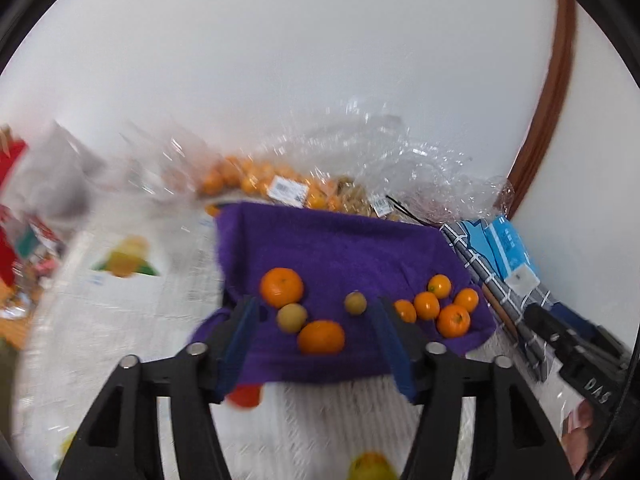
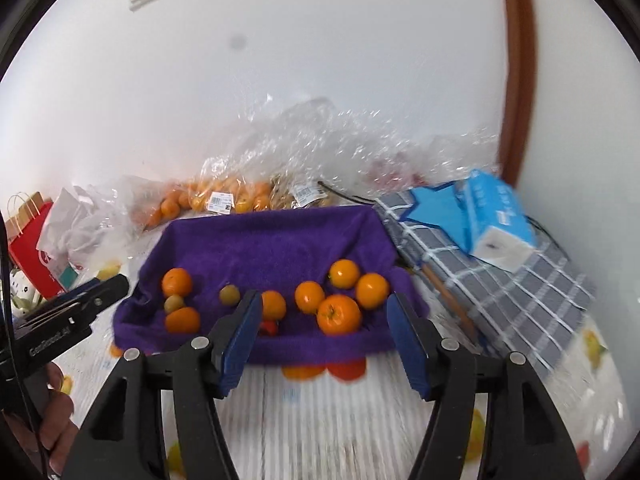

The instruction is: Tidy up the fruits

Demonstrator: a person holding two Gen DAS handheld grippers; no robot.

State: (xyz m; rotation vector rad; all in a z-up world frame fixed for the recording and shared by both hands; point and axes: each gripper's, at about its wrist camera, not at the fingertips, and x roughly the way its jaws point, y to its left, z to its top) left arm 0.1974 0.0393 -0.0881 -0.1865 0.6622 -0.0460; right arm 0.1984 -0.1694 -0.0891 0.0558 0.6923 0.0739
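Observation:
A purple towel (image 1: 344, 248) (image 2: 272, 244) lies on the table with fruit on it. At its left are two oranges (image 1: 281, 287) (image 2: 176, 282) and two small yellow-green fruits (image 1: 355, 303) (image 2: 229, 294). At its right sits a cluster of several oranges (image 1: 453, 320) (image 2: 339, 314). A small red fruit (image 2: 269, 327) lies by the towel's front fold. My left gripper (image 1: 314, 340) is open and empty, just in front of the towel. My right gripper (image 2: 324, 332) is open and empty over the towel's front edge. The left gripper also shows in the right wrist view (image 2: 96, 292).
Clear plastic bags of oranges (image 1: 256, 178) (image 2: 216, 198) lie behind the towel by the white wall. A blue tissue box (image 2: 496, 220) sits on a grey checked cloth (image 2: 520, 280) at the right. A red paper bag (image 2: 32, 240) stands at the left. Red-orange fruit (image 2: 348, 368) lies under the towel's front edge.

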